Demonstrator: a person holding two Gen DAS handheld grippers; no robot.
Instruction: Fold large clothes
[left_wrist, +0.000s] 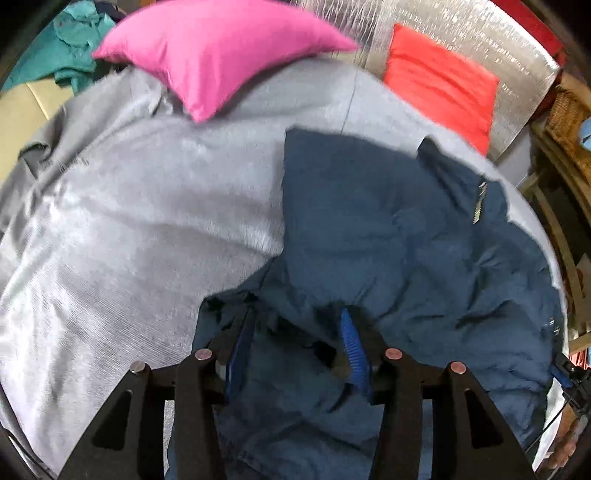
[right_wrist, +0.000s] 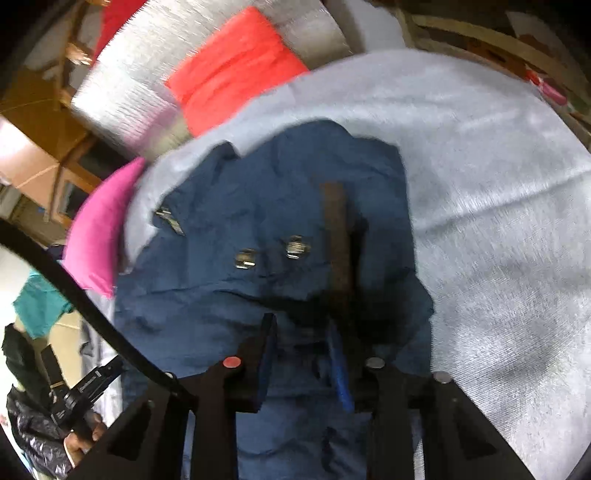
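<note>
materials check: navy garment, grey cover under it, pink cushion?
Navy garment: looks like matte woven cotton or canvas, creasing into soft wrinkles; shiny, likely metal snaps.
Grey cover: soft, fuzzy, faintly ribbed, probably fleece or brushed knit.
Pink cushion: smooth, taut, slightly glossy fabric, maybe polyester or cotton sateen; motion blur leaves the weave unclear.
</note>
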